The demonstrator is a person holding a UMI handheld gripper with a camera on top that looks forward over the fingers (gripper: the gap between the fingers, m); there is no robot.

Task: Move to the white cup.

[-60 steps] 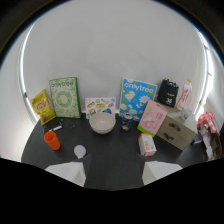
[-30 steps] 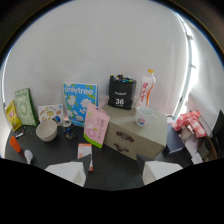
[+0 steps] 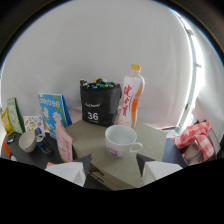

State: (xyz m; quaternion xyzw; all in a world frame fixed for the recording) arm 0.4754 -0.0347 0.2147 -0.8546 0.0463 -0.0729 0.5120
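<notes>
Dark bench (image 3: 42, 159) top, backed by a plain white wall (image 3: 100, 45). On the bench stands a grey-beige box (image 3: 150, 145) with a flat top; several things rest on it.

White cup (image 3: 120, 140) sits upright on the box top, near its front edge, handle turned to the right. Open mouth faces up, inside looks pale and bare; some small coloured print low on the near side, too fine to read. It lies just ahead of the fingers and roughly between their lines, not touched by either.

Gripper (image 3: 111, 171): the two pale fingertips show at the near edge, one left and one right of the cup's position, spread well apart with nothing between them.

Behind the cup, far on the box: a black marker case (image 3: 99, 105) marked "36", coloured caps showing at the top. Just right of it a tall drink bottle (image 3: 131, 96), orange cap, white label with red writing.

Left of the box, on the bench: a pink carton (image 3: 64, 143) leaning close to the box, a blue-and-white box (image 3: 52, 110) behind it, a green box (image 3: 13, 115) further left, and a grey mug (image 3: 28, 141) near the left.

Right of the box: a red-and-white checked cloth (image 3: 198, 140).
</notes>
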